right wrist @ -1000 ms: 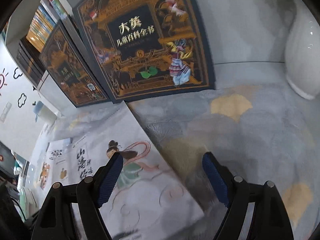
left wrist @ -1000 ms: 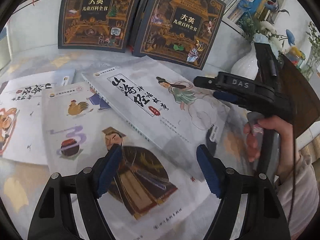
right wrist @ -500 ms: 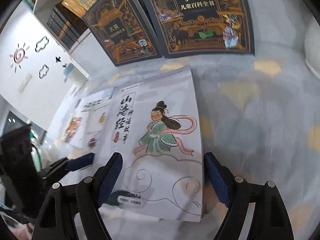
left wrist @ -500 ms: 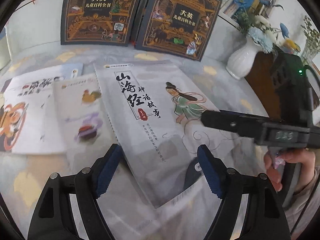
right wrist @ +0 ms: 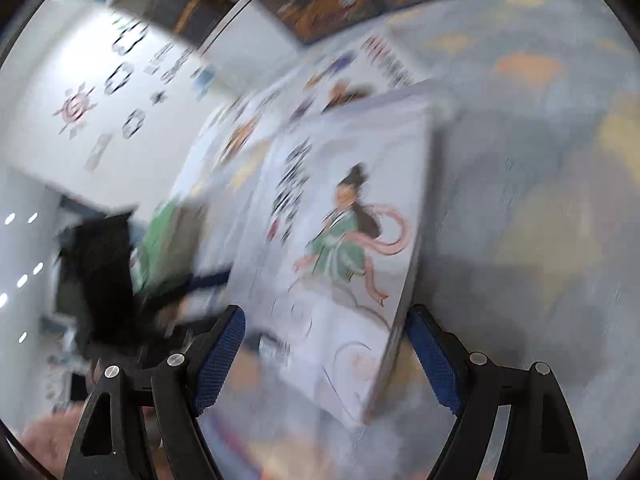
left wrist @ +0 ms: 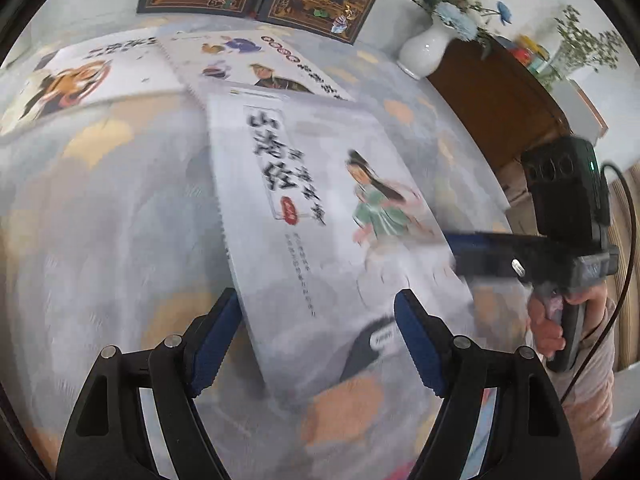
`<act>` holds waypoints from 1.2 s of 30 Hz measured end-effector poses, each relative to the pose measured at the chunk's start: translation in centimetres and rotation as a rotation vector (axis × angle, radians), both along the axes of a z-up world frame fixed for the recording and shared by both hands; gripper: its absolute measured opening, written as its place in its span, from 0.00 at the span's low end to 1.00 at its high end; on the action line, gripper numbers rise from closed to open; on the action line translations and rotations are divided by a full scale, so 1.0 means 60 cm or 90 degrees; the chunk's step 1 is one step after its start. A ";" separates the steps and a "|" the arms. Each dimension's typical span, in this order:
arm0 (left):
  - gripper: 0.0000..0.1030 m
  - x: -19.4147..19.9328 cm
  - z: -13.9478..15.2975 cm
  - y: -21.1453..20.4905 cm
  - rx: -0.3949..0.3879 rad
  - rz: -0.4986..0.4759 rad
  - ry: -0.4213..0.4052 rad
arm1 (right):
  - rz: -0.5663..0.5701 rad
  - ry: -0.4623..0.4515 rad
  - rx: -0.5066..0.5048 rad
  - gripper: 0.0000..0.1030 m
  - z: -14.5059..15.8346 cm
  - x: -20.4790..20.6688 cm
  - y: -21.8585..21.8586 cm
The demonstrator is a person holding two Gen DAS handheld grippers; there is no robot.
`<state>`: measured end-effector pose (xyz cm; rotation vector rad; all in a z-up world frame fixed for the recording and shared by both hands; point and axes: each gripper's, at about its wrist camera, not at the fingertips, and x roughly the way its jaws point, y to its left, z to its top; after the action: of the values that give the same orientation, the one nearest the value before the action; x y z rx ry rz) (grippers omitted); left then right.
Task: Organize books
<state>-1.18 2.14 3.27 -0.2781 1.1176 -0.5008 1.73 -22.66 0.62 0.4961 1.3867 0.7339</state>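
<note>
Straddling the white paperback book with a green-robed figure [left wrist: 320, 208], both wide-open grippers [left wrist: 316, 336] [right wrist: 326, 350] hold nothing; a hasty squeeze risks creasing its cover.

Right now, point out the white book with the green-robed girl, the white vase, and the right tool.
White book with the green-robed girl [left wrist: 304, 200], left wrist view, middle of its cover.
White vase [left wrist: 422, 54], left wrist view, its round belly.
Right tool [right wrist: 324, 354], right wrist view, midway between its blue fingertips.

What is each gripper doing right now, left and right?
Left gripper: open, holding nothing.
Right gripper: open, jaws straddling the white book with the green-robed figure, not clamped.
</note>
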 end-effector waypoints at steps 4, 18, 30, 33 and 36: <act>0.39 0.016 -0.010 0.029 -0.021 0.019 0.004 | -0.027 0.019 0.074 0.64 -0.021 -0.011 -0.033; 0.39 0.039 -0.020 0.022 -0.030 0.007 -0.048 | -0.051 0.012 0.118 0.14 -0.061 0.001 -0.074; 0.39 0.038 -0.021 0.019 -0.022 0.008 -0.062 | -0.054 -0.006 0.120 0.11 -0.065 0.012 -0.072; 0.39 0.036 -0.021 0.019 -0.019 0.011 -0.067 | -0.055 -0.008 0.115 0.11 -0.063 0.015 -0.066; 0.39 0.035 -0.020 0.017 -0.015 0.016 -0.069 | -0.066 -0.019 0.100 0.12 -0.058 0.013 -0.060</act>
<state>0.89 3.16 2.04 -0.2816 1.0021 -0.5010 2.51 -26.25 -2.88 0.6729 1.2711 0.7664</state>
